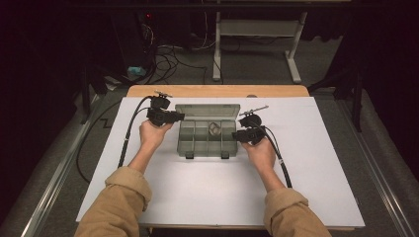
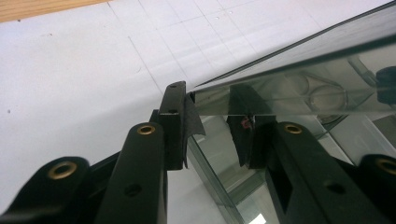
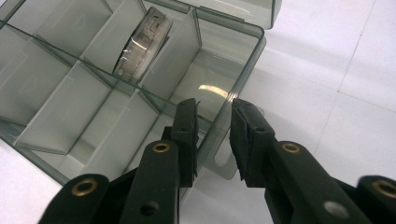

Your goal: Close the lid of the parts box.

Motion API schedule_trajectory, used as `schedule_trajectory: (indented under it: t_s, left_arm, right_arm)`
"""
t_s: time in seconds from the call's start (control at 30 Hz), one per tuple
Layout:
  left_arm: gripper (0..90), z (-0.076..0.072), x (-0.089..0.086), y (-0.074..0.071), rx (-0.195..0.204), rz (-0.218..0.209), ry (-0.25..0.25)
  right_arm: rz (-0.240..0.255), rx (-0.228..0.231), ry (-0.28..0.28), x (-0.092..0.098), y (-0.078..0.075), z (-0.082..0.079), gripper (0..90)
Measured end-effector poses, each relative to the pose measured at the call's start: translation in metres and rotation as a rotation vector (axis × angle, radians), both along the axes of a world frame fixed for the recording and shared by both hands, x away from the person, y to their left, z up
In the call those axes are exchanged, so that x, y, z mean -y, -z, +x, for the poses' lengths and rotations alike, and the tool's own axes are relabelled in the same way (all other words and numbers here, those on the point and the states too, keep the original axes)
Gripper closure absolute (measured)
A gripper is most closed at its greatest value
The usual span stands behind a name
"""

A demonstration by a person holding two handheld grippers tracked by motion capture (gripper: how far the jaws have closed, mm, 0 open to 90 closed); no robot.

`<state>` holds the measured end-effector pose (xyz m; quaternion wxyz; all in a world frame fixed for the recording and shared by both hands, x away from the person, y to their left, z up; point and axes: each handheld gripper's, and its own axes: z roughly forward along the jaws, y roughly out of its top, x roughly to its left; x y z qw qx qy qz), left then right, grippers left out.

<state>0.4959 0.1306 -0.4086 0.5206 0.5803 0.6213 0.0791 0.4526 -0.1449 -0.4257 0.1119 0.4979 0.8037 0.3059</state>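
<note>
- I see the table (image 1: 316, 163) with its white surface spread wide, a strip of bare wood showing along the far edge.
- My two tan sleeves come up from the near side, one hand to each side of the box.
- The clear smoky plastic compartment box (image 1: 207, 137) sits at the table's middle, toward the far half. Its lid (image 1: 208, 110) stands raised behind the tray, and its two latches point back at me.
- Dividers split the tray into several cells. In the right gripper view a clear round spool (image 3: 140, 44) stands on edge in one of the far cells.
- The left gripper (image 1: 173, 116) reaches in at the box's far left corner. In the left gripper view its jaws straddle the corner of the lid (image 2: 299, 81), one pad outside it and one behind the clear plastic. I cannot tell whether the pads press on it.
- The right gripper (image 1: 242, 134) sits at the box's right end. In its own view the jaws straddle the end wall (image 3: 219, 123), one pad inside the corner cell and one outside, with a gap visible on the outer side, so they are spread and not pinching.
</note>
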Motion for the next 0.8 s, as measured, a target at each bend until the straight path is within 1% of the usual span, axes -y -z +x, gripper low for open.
schedule_trajectory:
  t_s: [0.17,0.5,0.53,0.67,0.8]
  left_arm:
    - [67.8,-0.002,0.001,0.0,0.008,0.002,-0.003]
    - [67.6,-0.01,0.001,-0.005,0.018,0.025,0.018]
    - [67.6,-0.01,0.001,-0.005,0.022,0.019,0.014]
    - [67.6,-0.014,0.0,-0.008,0.033,0.02,0.022]
    - [67.6,-0.017,-0.001,-0.008,0.04,0.013,0.021]
  right_arm:
    - [0.001,0.002,-0.002,0.0,0.0,0.0,72.2]
    - [0.002,0.005,-0.003,0.0,0.0,0.0,72.2]
    - [0.002,0.005,-0.003,0.001,0.0,0.0,72.2]
    - [0.002,0.005,-0.002,0.001,0.001,0.0,72.2]
    - [0.003,0.006,-0.001,0.001,0.001,0.0,72.2]
